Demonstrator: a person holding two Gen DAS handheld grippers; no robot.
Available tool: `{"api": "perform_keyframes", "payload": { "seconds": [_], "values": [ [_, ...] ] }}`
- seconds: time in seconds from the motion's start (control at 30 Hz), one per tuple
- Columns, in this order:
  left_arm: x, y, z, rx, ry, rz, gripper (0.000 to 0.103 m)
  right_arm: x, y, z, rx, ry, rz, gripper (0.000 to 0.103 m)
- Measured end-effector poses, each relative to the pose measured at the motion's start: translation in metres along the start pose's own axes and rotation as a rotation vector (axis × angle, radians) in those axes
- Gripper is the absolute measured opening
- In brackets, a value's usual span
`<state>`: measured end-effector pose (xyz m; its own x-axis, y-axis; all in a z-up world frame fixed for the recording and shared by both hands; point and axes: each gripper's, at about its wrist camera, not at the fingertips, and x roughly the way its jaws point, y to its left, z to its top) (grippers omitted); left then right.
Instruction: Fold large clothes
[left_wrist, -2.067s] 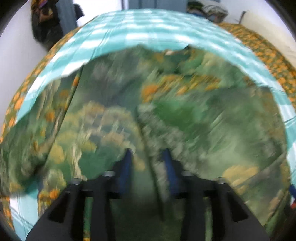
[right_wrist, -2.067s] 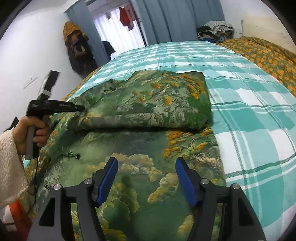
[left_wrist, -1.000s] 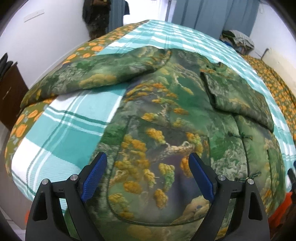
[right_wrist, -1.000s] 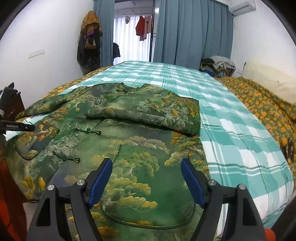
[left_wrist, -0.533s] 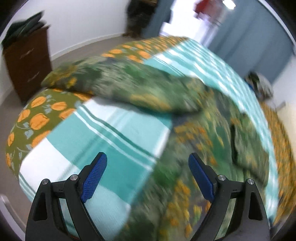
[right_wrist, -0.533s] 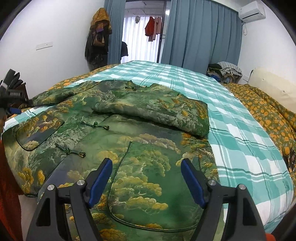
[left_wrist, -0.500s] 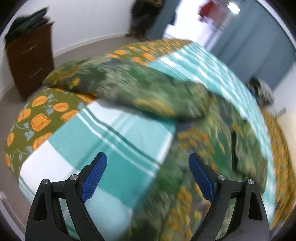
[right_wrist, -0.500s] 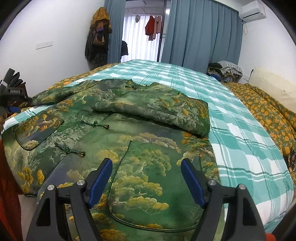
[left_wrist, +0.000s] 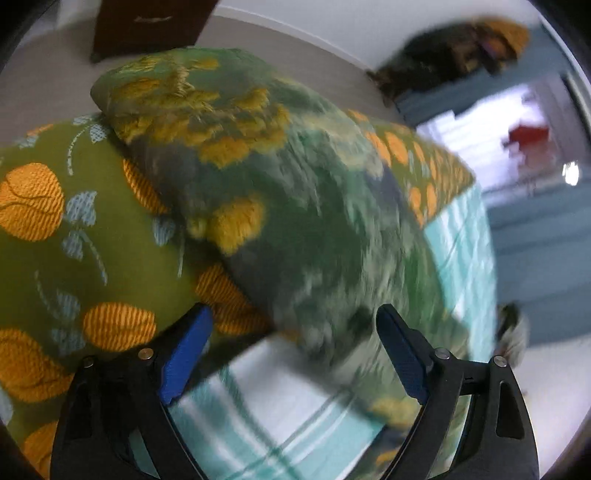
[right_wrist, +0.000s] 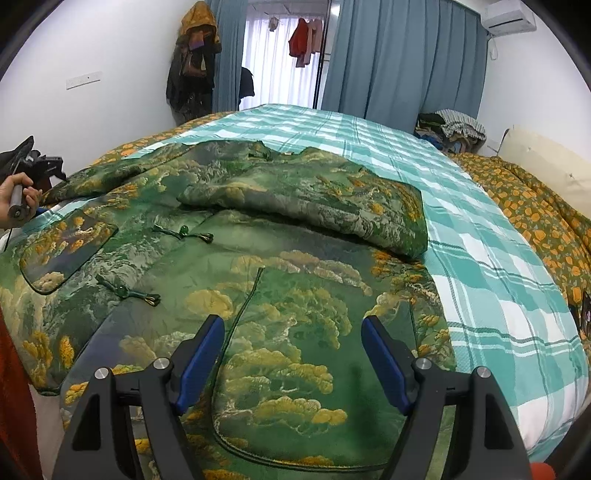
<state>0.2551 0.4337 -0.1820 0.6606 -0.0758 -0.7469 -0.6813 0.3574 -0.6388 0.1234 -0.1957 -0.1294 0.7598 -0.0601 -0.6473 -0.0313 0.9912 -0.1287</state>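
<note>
A large green brocade jacket (right_wrist: 280, 266) with yellow tree patterns lies spread front-up on the bed. Its right sleeve (right_wrist: 332, 199) is folded across the chest. Its left sleeve (left_wrist: 258, 177) stretches out over the bed's left edge. My left gripper (left_wrist: 291, 350) is open and empty, close over that sleeve; it also shows at the far left of the right wrist view (right_wrist: 26, 173), held in a hand. My right gripper (right_wrist: 291, 354) is open and empty above the jacket's lower hem.
The bed has a teal plaid cover (right_wrist: 480, 266) over an orange-flowered green quilt (left_wrist: 55, 229). A dark wooden cabinet (left_wrist: 147, 26) stands on the floor to the left. Clothes pile (right_wrist: 450, 129) sits at the far right; blue curtains (right_wrist: 406, 59) hang behind.
My left gripper has swung left from the jacket body to the outstretched left sleeve at the bed's edge, still open. My right gripper has barely moved.
</note>
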Motion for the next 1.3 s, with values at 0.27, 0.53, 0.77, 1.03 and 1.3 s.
{"api": "perform_keyframes", "payload": {
  "seconds": [0.27, 0.53, 0.77, 1.03, 1.3],
  "values": [
    [-0.013, -0.014, 0.019, 0.010, -0.106, -0.012, 0.038, 0.010, 0.010, 0.000, -0.032, 0.029, 0.020, 0.078],
    [-0.048, -0.100, -0.017, 0.494, -0.211, 0.108, 0.010, 0.007, 0.005, 0.000, -0.005, 0.024, 0.042, 0.078],
    [-0.085, -0.229, -0.145, 1.193, -0.342, 0.058, 0.009, 0.001, -0.001, 0.002, 0.022, 0.004, 0.047, 0.078],
    [-0.041, -0.260, -0.314, 1.622, -0.216, -0.013, 0.011, -0.004, -0.012, 0.001, 0.050, -0.015, 0.039, 0.078],
    [-0.002, -0.200, -0.358, 1.611, 0.018, 0.079, 0.058, -0.005, -0.042, -0.002, 0.136, -0.012, 0.015, 0.078]
  ]
}}
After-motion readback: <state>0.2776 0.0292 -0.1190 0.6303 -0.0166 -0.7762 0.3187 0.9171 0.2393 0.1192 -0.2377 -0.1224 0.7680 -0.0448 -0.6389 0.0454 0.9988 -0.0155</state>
